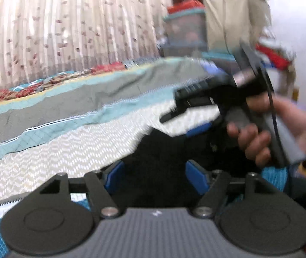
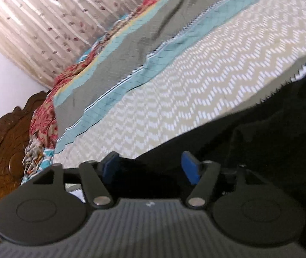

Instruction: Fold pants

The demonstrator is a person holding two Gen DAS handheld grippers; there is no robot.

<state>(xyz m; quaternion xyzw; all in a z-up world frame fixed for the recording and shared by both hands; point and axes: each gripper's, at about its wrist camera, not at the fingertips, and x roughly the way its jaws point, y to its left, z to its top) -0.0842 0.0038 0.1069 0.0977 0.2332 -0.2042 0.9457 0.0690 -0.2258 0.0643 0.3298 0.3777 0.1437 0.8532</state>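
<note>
The black pants [image 1: 163, 150] lie on the bed, dark and without visible detail. In the left wrist view my left gripper [image 1: 157, 178] hangs just over them with its blue pads [image 1: 115, 176] wide apart. My right gripper [image 1: 198, 129] shows at the right of that view, held in a hand, its jaws spread over the pants' far edge. In the right wrist view the pants [image 2: 260, 139] fill the lower right. My right gripper [image 2: 150, 169] is open there, its blue pads [image 2: 190, 169] apart above the black cloth. The frames are blurred.
The bedspread [image 2: 174, 81] has cream zigzag, teal and grey bands. A red patterned blanket [image 2: 45, 111] lies along its far side by a carved wooden headboard [image 2: 0, 161]. A curtain [image 1: 67, 25] hangs behind. Stacked plastic boxes [image 1: 185, 25] and clutter stand at the back right.
</note>
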